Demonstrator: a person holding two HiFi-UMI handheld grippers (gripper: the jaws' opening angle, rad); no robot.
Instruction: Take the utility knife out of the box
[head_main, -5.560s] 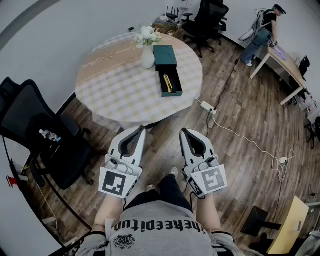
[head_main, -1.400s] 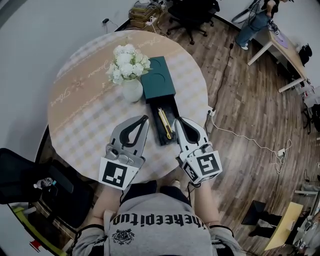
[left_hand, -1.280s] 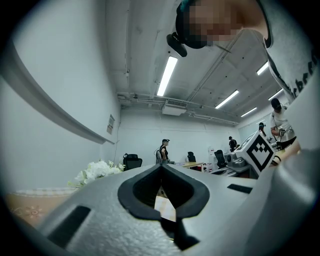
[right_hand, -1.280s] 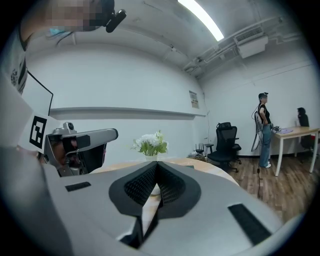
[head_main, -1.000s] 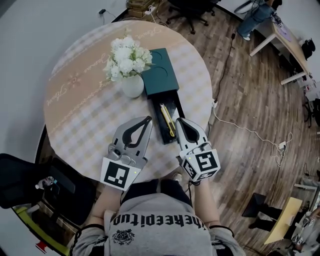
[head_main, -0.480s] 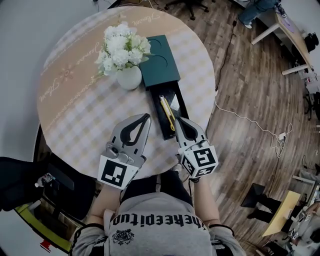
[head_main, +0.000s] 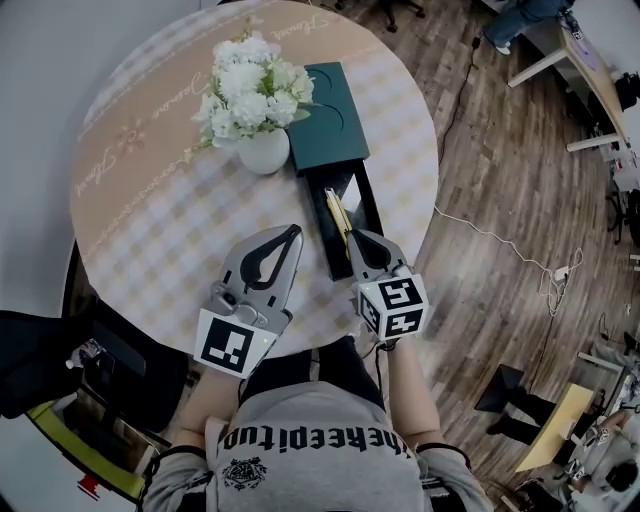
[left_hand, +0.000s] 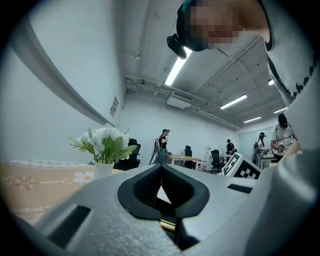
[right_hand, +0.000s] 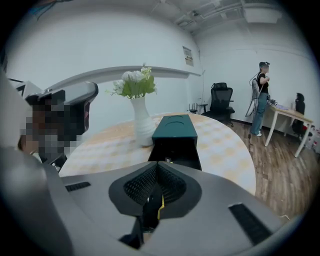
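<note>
The right gripper (head_main: 354, 236), jaws pressed together with nothing between them, tilts down over the near end of a black drawer (head_main: 366, 205) pulled from a dark green box (head_main: 322, 105). The yellow utility knife (head_main: 339, 214) lies in that drawer just above and left of its tips, while the left gripper (head_main: 296, 231), also closed and empty, hovers just left of the drawer. The box rests on a round table (head_main: 150, 230) with a pale checked cloth, beside a vase of white flowers (head_main: 262, 150) and above a wood floor (head_main: 500, 180); the knife's long axis runs along the drawer, from lower centre toward the top of the frame and leaning slightly left, its blade end unclear.
</note>
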